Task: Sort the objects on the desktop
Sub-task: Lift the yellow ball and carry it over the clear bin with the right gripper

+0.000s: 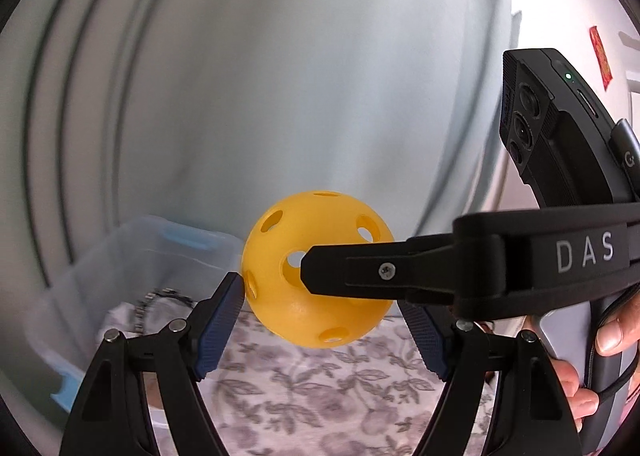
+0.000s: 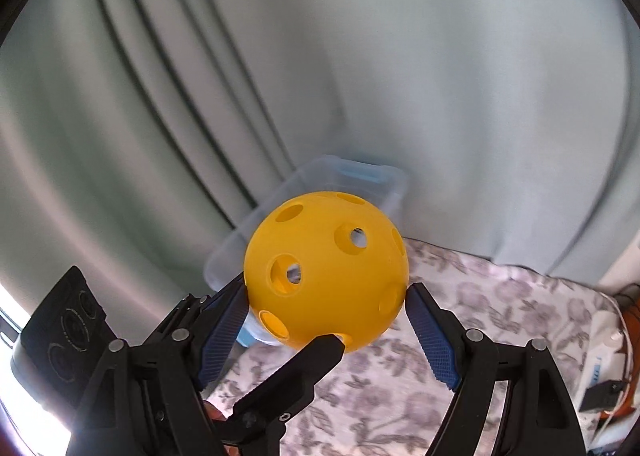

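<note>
Holding: a yellow perforated ball (image 1: 318, 268) sits in mid-air between both tools, above the floral-patterned surface (image 1: 304, 388).
Left tool (image 1: 320, 308): its blue ribbed pads (image 1: 219, 330) flank the ball; the pad at 9 o'clock touches the ball's side, the pad at 3 o'clock is partly hidden behind the other tool's finger, so whether it is clamped on the ball I cannot tell.
Right tool (image 2: 326, 310): its blue pads (image 2: 434, 340) meet the ball at 9 and 3 o'clock, clamped on it.
Crossing finger: in the left wrist view a black finger of the right tool reaches in from 3 o'clock and lies across the ball's front; in the right wrist view a black finger of the left tool comes up from 6 o'clock and touches the ball's underside.
Ball: round holes all over, hollow, lit from the right.
Bin: a clear plastic bin (image 2: 320, 184) with light blue handles stands behind the ball, at 12 o'clock of it in the right wrist view and at 9 o'clock in the left wrist view (image 1: 132, 256).
Bin contents: something dark and chain-like shows through the wall, too blurred to name.
Backdrop: pale grey-green curtain (image 2: 360, 56) in folds.
Hand: the person's fingers (image 1: 616, 332) grip the right tool's body at 4 o'clock of the left wrist view.
</note>
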The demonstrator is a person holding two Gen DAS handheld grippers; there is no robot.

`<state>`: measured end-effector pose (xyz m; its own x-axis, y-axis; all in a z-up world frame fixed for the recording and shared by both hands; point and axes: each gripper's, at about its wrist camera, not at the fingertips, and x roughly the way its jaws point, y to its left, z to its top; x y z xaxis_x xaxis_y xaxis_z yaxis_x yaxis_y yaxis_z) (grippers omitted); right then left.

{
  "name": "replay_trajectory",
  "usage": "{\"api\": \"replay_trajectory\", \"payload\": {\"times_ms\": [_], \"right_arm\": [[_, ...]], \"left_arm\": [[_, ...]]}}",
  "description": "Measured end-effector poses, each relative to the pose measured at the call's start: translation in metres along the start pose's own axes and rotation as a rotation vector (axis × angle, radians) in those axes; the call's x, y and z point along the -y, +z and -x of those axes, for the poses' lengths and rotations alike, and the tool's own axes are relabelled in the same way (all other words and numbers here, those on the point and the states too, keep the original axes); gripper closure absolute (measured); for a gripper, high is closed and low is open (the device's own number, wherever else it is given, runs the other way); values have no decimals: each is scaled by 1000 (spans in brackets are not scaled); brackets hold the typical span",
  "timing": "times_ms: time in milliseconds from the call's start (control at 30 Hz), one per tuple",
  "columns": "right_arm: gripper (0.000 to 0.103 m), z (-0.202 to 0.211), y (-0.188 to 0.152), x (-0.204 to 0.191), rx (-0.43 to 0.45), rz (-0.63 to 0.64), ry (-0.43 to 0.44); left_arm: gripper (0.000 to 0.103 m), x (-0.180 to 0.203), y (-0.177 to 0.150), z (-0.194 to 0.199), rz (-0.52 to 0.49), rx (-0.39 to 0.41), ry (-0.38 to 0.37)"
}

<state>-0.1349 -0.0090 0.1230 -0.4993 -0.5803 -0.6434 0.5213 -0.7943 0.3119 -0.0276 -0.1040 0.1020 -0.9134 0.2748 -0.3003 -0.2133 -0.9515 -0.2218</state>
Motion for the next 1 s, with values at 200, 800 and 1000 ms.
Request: {"api": "replay_trajectory", "payload": {"times_ms": [200,800,1000], "right_arm": [[20,-25,13,-40,-21,46,45],[20,-113,30,-60,-117,50,88],[21,-141,35,-52,-158,29,77]], "left_arm": [[24,-32,6,25,21,16,62],[24,-86,-4,32,77,-40,108],[24,-99,-13,19,116,-73,107]]}}
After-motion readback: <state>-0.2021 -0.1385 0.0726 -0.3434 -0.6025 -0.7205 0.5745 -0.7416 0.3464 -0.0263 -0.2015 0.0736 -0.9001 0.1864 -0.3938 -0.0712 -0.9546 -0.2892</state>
